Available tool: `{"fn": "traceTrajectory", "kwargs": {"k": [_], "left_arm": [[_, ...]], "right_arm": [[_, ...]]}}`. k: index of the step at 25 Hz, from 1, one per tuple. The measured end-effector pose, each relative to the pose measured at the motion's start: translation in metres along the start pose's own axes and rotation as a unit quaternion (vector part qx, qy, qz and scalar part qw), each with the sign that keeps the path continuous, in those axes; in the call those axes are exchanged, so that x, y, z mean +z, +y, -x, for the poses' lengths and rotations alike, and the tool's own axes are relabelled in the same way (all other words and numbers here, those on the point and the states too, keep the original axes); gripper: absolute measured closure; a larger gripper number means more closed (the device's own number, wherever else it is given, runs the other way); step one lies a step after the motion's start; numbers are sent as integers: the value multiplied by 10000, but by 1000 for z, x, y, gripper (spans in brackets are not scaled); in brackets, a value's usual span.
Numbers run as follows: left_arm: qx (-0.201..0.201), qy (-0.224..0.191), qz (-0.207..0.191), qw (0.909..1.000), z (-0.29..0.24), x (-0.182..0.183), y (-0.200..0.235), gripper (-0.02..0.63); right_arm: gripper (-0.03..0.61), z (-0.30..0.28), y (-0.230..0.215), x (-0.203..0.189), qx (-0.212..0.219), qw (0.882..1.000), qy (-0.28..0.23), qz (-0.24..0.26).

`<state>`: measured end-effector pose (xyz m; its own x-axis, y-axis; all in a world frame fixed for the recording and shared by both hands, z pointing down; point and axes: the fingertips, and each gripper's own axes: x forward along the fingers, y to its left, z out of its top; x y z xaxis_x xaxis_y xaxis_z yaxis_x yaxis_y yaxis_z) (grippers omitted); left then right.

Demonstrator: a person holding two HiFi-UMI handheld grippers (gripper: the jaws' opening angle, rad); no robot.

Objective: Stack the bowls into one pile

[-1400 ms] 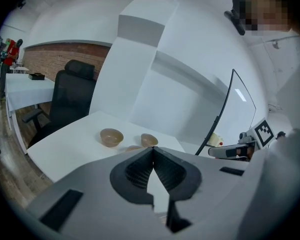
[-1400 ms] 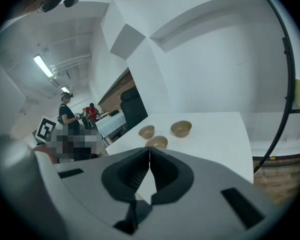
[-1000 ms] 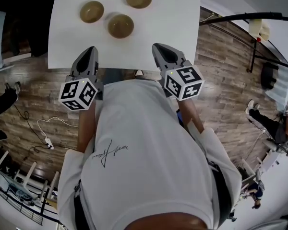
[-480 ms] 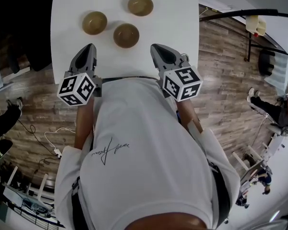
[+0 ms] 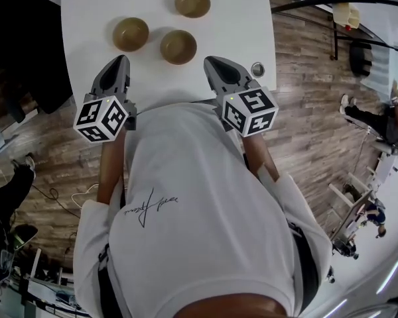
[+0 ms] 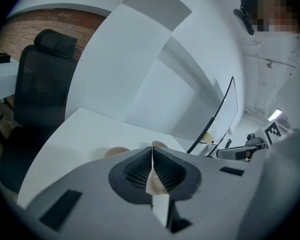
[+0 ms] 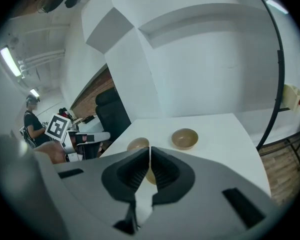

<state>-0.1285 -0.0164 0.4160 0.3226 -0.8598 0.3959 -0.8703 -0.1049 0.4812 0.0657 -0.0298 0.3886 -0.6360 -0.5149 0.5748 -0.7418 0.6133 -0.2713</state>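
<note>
Approach step: both grippers hover at the near edge of the surface (image 5: pixel 235 25), and no bowl is taken yet.

The left gripper (image 5: pixel 118 63) and the right gripper (image 5: pixel 217 65) each have their jaws together with nothing between them, so the next move calls for opening one pair and reaching to a rim. Three brown bowls stand upright and apart: the left bowl (image 5: pixel 131 34), the middle bowl (image 5: pixel 178 46) (the nearest to both grippers) and the far bowl (image 5: pixel 192 2). They seem empty and of equal size, though they show too small here to be sure.
</note>
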Motion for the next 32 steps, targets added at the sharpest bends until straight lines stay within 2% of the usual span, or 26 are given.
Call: {"fn": "traceTrajectory", "kwargs": {"k": [12, 22, 26, 32], "left_arm": [[-593, 325, 65, 9977, -9, -14, -6, 606], [-486, 394, 249, 9977, -19, -28, 0, 604], [-419, 444, 365, 9975, -20, -33, 0, 604], [-370, 558, 388, 9970, -26, -41, 4, 604]], "right_arm": [[566, -17, -17, 6, -514, 9982, -2, 311], [565, -42, -41, 9, -516, 9973, 205, 470], [526, -54, -48, 11, -427, 9966, 327, 621], [512, -75, -71, 11, -467, 9971, 411, 443]]}}
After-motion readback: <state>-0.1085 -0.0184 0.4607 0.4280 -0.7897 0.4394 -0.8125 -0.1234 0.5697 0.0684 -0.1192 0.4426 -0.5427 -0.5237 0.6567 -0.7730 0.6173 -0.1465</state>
